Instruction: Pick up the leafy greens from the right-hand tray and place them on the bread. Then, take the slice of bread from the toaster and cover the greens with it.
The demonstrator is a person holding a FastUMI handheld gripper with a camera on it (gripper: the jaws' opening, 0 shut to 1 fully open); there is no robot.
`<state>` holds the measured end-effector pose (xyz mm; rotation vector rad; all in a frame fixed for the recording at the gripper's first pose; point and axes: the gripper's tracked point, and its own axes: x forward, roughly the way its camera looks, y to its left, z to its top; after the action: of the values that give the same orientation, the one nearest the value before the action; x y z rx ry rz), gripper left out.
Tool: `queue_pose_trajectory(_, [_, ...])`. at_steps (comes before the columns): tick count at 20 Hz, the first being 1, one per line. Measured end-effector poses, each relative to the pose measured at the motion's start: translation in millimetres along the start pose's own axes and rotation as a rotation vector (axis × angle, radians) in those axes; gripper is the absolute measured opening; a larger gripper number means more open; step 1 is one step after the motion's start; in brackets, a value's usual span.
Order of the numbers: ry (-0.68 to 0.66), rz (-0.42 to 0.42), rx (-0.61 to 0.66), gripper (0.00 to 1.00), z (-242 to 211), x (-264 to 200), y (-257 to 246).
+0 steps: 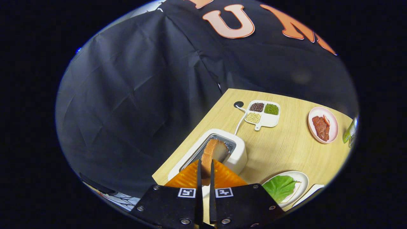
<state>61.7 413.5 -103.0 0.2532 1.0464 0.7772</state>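
In the gripper view, the tongs (pixel 206 168) were drawn narrow, both fingers pressed on a slice of bread (pixel 213 153) held edge-on between them. The slice stood above the slot of the white toaster (pixel 237 155), which sat near the counter's (pixel 286 149) edge by the black cloth wall; whether its lower end had cleared the slot could not be told. A white cord (pixel 240 120) ran from the toaster to a dark round hole (pixel 238 104) in the counter.

Just right of the fingers, a white plate (pixel 302 178) carried the leafy greens (pixel 279 187), spread flat over another slice of bread (pixel 294 192), whose pale edge showed beside the leaf. A second white dish (pixel 310 193) lay just beyond that plate.

Farther off, a white divided tray (pixel 268 120) held dark, green and pale beans in separate compartments. To its right, well apart, a pink plate (pixel 332 125) carried pieces of meat (pixel 321 127).
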Motion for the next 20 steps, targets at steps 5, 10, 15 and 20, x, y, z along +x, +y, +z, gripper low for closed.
queue_pose_trajectory(5, [-0.067,0.046,0.030,0.08,6,-32,-8])
queue_pose_trajectory(10, [-0.144,0.069,0.033,0.08,7,-66,-19])
queue_pose_trajectory(15, [-0.166,0.038,0.061,0.08,-8,-83,-51])
queue_pose_trajectory(20, [-0.168,0.013,0.129,0.08,-29,-91,-88])
